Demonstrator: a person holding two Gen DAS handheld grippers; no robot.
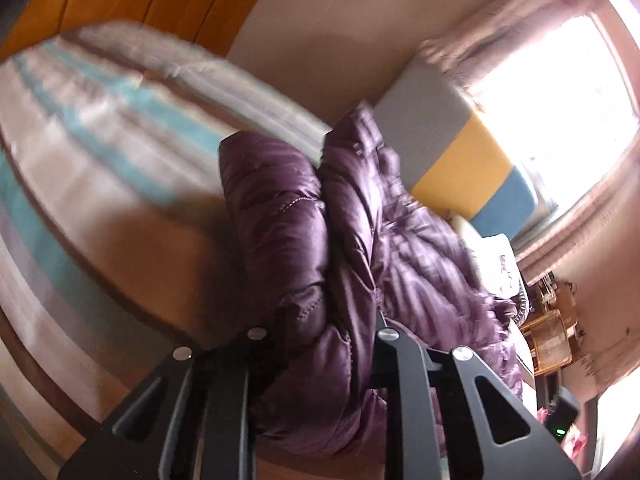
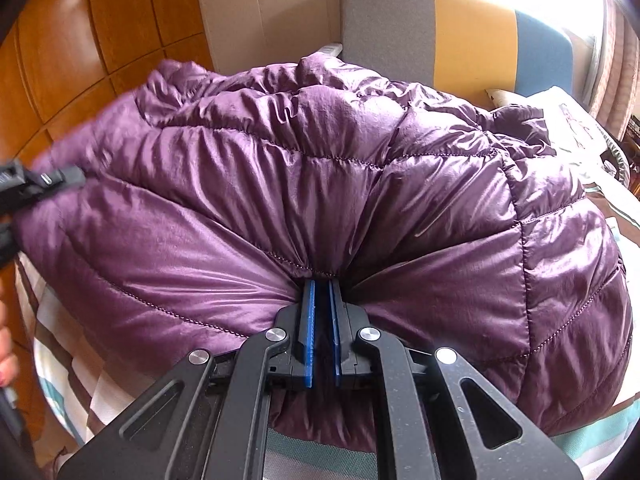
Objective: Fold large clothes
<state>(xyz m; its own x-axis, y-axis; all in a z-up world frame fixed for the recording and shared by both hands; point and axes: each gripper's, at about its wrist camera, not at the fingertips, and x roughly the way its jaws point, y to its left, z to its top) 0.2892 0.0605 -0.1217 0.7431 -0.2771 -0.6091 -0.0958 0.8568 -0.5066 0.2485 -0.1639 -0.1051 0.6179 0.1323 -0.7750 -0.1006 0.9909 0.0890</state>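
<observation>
purple quilted jacket [image 2: 304,184] lies heaped on a striped bedsheet [image 2: 56,312], filling most of the right wrist view. at the far left edge of that view the left gripper [image 2: 44,182] reaches in and meets the jacket's left end, with wooden panelling [image 2: 80,40] behind it. in the middle, the right gripper [image 2: 322,280] has its blue pads [image 2: 309,320] drawn close together, pinching a gathered fold of the jacket so the fabric puckers around the tips. to the right stands a headboard [image 2: 460,32] in grey, yellow and blue, with a pale pillow [image 2: 568,116] below it.

in the left wrist view, blurred, the bedsheet [image 1: 80,152] spreads across the left side. at centre the jacket [image 1: 280,208] bulges between the left gripper's [image 1: 320,344] black arms, its fingertips buried in the fabric and its jaws closed on the bunched cloth. further right come the headboard [image 1: 460,144] and a bright window [image 1: 560,92].
</observation>
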